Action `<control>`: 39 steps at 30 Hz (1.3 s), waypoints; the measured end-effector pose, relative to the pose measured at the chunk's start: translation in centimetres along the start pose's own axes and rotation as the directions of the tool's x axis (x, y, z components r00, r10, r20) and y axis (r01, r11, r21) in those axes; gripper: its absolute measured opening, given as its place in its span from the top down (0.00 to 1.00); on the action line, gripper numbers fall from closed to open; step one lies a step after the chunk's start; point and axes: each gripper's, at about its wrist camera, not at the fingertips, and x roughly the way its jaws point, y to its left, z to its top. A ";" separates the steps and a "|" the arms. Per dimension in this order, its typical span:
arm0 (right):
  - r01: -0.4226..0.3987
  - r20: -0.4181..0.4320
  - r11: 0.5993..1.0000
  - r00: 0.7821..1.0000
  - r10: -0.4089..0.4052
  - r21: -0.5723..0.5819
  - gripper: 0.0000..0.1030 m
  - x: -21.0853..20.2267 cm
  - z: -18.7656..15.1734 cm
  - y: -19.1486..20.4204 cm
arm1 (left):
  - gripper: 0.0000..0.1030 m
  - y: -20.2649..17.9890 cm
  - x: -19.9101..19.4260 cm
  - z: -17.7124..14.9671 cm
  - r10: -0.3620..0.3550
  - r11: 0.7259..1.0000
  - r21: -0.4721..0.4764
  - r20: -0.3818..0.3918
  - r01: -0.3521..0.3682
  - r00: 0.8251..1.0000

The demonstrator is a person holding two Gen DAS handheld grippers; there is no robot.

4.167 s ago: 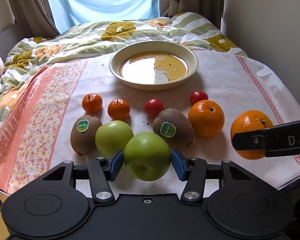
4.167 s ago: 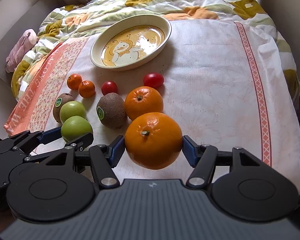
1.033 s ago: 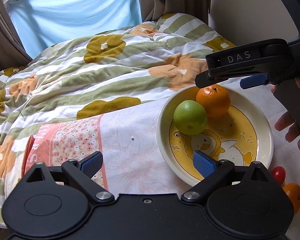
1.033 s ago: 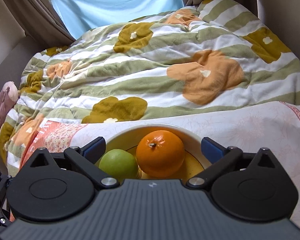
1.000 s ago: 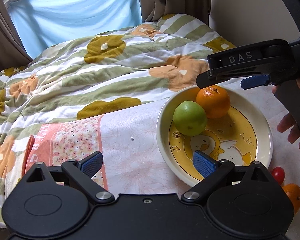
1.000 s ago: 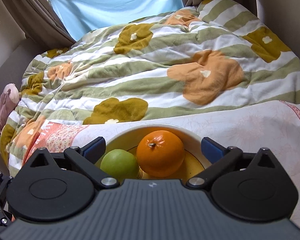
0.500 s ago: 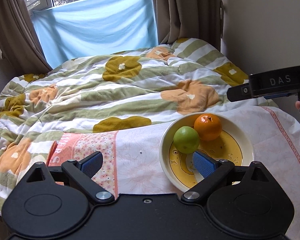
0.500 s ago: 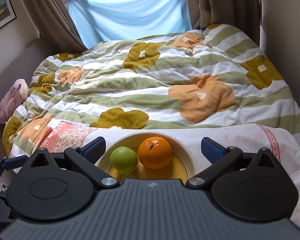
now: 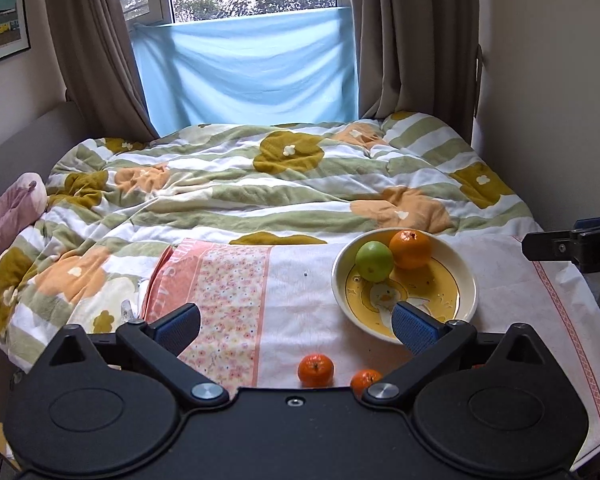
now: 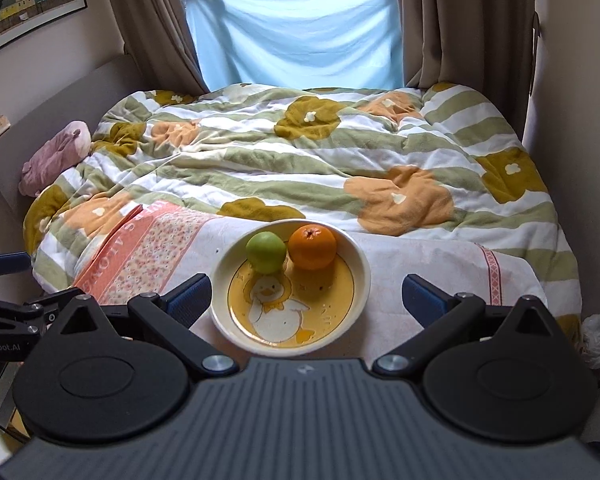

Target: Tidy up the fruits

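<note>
A cream bowl [image 9: 470, 280] [image 10: 362, 272] with a duck picture stands on the white cloth. In it lie a green apple [image 9: 374, 261] [image 10: 266, 252] and an orange [image 9: 410, 249] [image 10: 312, 247], side by side. My left gripper [image 9: 296, 326] is open and empty, pulled back left of the bowl. My right gripper [image 10: 306, 300] is open and empty, pulled back in front of the bowl. Two mandarins [image 9: 315, 370] [image 9: 365, 380] lie on the cloth just ahead of the left gripper body. The other fruits are hidden.
A flowered duvet [image 9: 260, 184] covers the bed behind the cloth. A pink plush [image 10: 56, 152] lies at the far left. Curtains and a blue sheet hang at the window. The right gripper's tip [image 9: 572, 244] shows at the right edge of the left wrist view.
Both grippers have pulled back and up from the bowl, which now looks smaller. The apple and orange stay in it. Two mandarins have come into the left wrist view.
</note>
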 end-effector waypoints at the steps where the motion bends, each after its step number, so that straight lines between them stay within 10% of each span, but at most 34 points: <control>1: -0.005 0.004 1.000 1.000 0.005 -0.001 0.00 -0.6 -0.6 0.2 | 0.00 0.1 -0.4 -0.5 0.002 1.000 -0.006 -0.006 -0.002 1.000; 19: 0.052 -0.105 0.984 0.994 -0.034 0.171 0.00 -2.8 -8.9 6.2 | 0.00 4.4 0.6 -6.5 -0.168 0.965 0.182 -0.130 0.190 0.977; 39: 0.206 -0.220 0.910 0.967 -0.132 0.360 0.00 5.3 -12.8 11.6 | 0.00 4.1 9.4 -9.3 -0.325 0.757 0.506 -0.257 0.413 0.910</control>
